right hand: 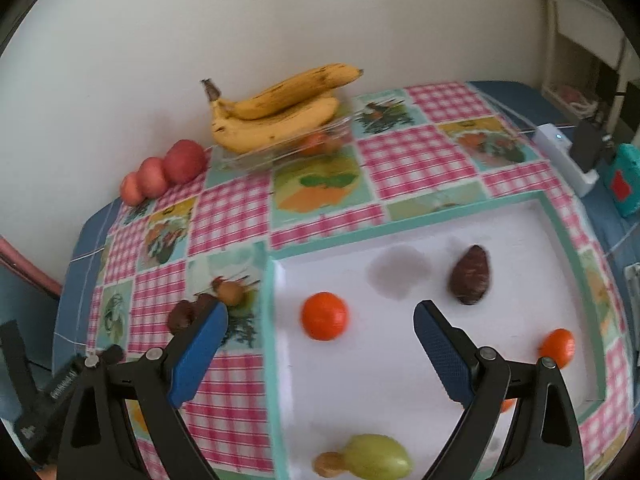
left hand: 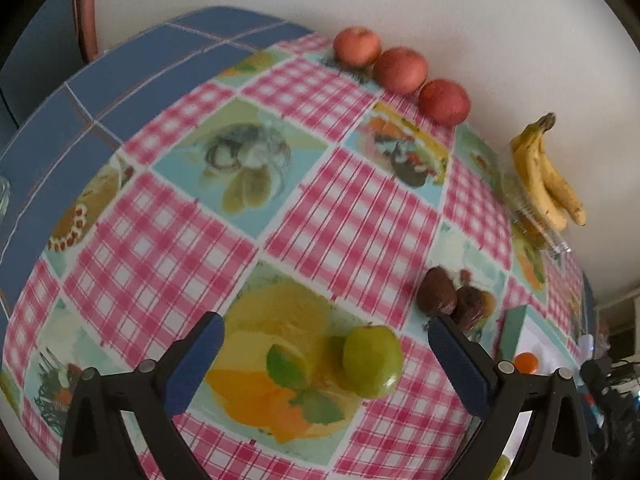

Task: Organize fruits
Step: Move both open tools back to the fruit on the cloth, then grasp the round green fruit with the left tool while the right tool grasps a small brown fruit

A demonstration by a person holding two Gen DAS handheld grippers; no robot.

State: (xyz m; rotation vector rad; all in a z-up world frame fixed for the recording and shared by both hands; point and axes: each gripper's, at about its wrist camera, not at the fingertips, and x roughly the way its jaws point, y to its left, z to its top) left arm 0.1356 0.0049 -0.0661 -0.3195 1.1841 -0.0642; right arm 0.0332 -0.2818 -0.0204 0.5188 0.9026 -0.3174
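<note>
The left claw [left hand: 326,332] is spread wide and holds nothing; a green fruit [left hand: 373,361] lies on the surface [left hand: 160,216] between its fingers, nearer to the right one. Just behind, two brown fruits [left hand: 452,300] touch each other, partly hidden by the fingertip. The right claw [right hand: 320,316] is also spread and empty, above a white tray [right hand: 500,232]. In the tray, a green fruit [right hand: 378,458] is cut off at the lower edge, an orange [right hand: 324,315] lies between the fingers, and a second orange [right hand: 557,347] is partly hidden behind the claw frame. A dark brown fruit [right hand: 470,275] lies further. At the wall are bananas [right hand: 276,108] on a clear container [right hand: 288,148] and three red apples [left hand: 400,74] in a row.
</note>
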